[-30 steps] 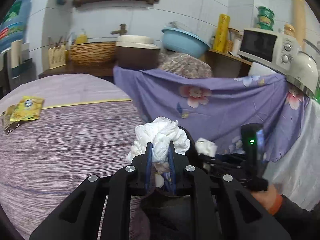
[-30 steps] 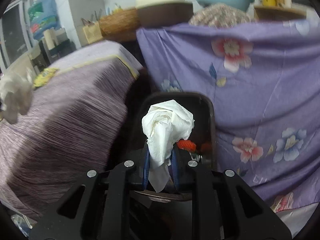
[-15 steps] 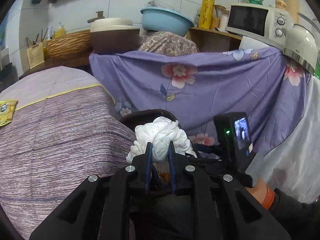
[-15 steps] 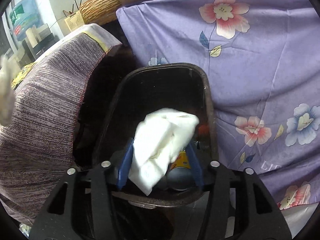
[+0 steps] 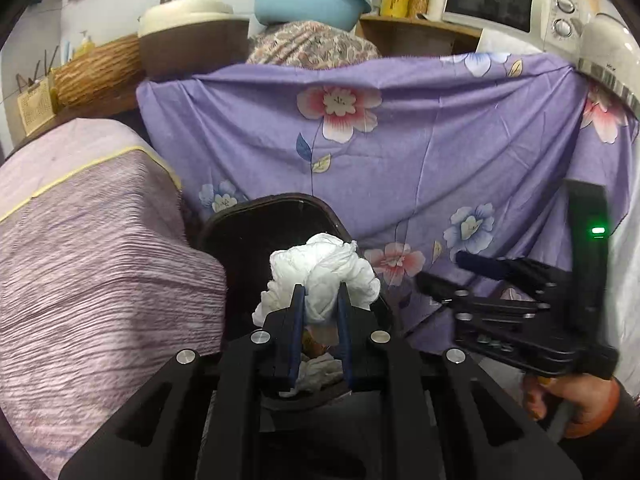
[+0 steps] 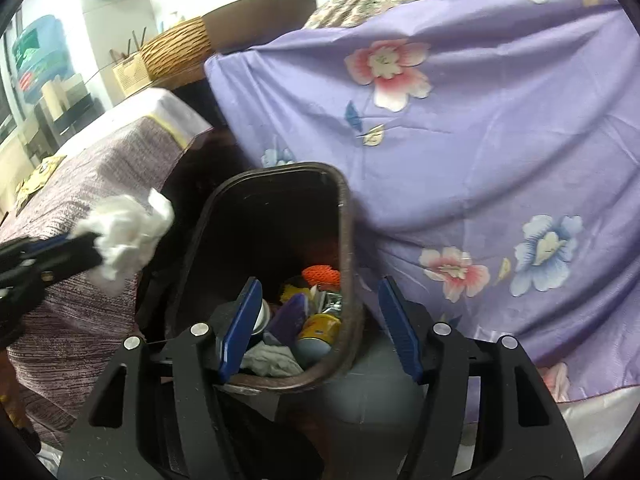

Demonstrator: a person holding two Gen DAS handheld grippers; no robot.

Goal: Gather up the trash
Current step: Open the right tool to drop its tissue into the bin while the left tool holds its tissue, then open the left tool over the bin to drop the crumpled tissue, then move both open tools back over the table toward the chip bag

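**One wad dropped, the second poised over the bin**

The step in hand is the drop-off. The right gripper (image 6: 320, 320) hangs above the dark brown trash bin (image 6: 344, 216) with its jaws spread wide and nothing between the blue pads; they have just been opening, and a pale crumpled tissue (image 6: 272, 360) lies among the cans and wrappers at the bottom of the bin, most likely what it let go. Its share of this trip looks finished.

The left gripper (image 5: 320, 300) has its jaws clamped on a crumpled white tissue wad (image 5: 320, 268). In the left wrist view the wad sits right over the bin's mouth (image 5: 256, 208); the right wrist view shows it at the bin's left rim, beside the striped purple cloth of the bench (image 6: 80, 320).

Next, I judge, the left jaws need to part once the wad is wholly inside the rim, so it falls in rather than catching on the edge or landing on the cloth. A yellow packet (image 6: 40, 172) lies farther back on the bench and looks like a later pick-up.
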